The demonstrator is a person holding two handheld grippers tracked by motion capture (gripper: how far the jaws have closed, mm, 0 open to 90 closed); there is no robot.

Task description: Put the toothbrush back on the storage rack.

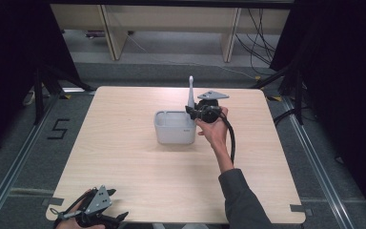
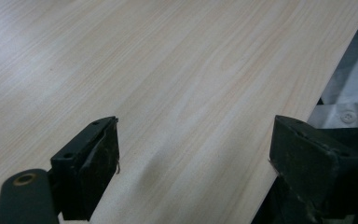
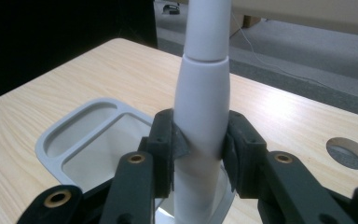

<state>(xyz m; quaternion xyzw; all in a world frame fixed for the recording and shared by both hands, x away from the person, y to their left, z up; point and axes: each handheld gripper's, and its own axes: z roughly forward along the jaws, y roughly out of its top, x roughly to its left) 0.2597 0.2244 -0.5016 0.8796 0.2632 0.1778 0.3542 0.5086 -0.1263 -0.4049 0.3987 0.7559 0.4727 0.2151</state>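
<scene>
The table is a pale wooden board with fine straight grain and rounded corners. Near its middle stands a light grey plastic bin, rectangular with rounded corners and smooth walls; in the right gripper view its inside is divided into a narrow compartment and a wider one.

The right gripper, matte black with brass-coloured rivets, is held at the bin's right far corner. Its jaws pinch a white, smooth, tapering handle that stands upright, one pad on each side of its thicker lower section. The thinner upper part rises above the gripper. The lower end goes down at the bin's corner, but what it carries there is hidden.

The left gripper is at the near left edge of the table, well apart from the bin. Its jaws are spread wide over bare wood, with nothing between them.
</scene>
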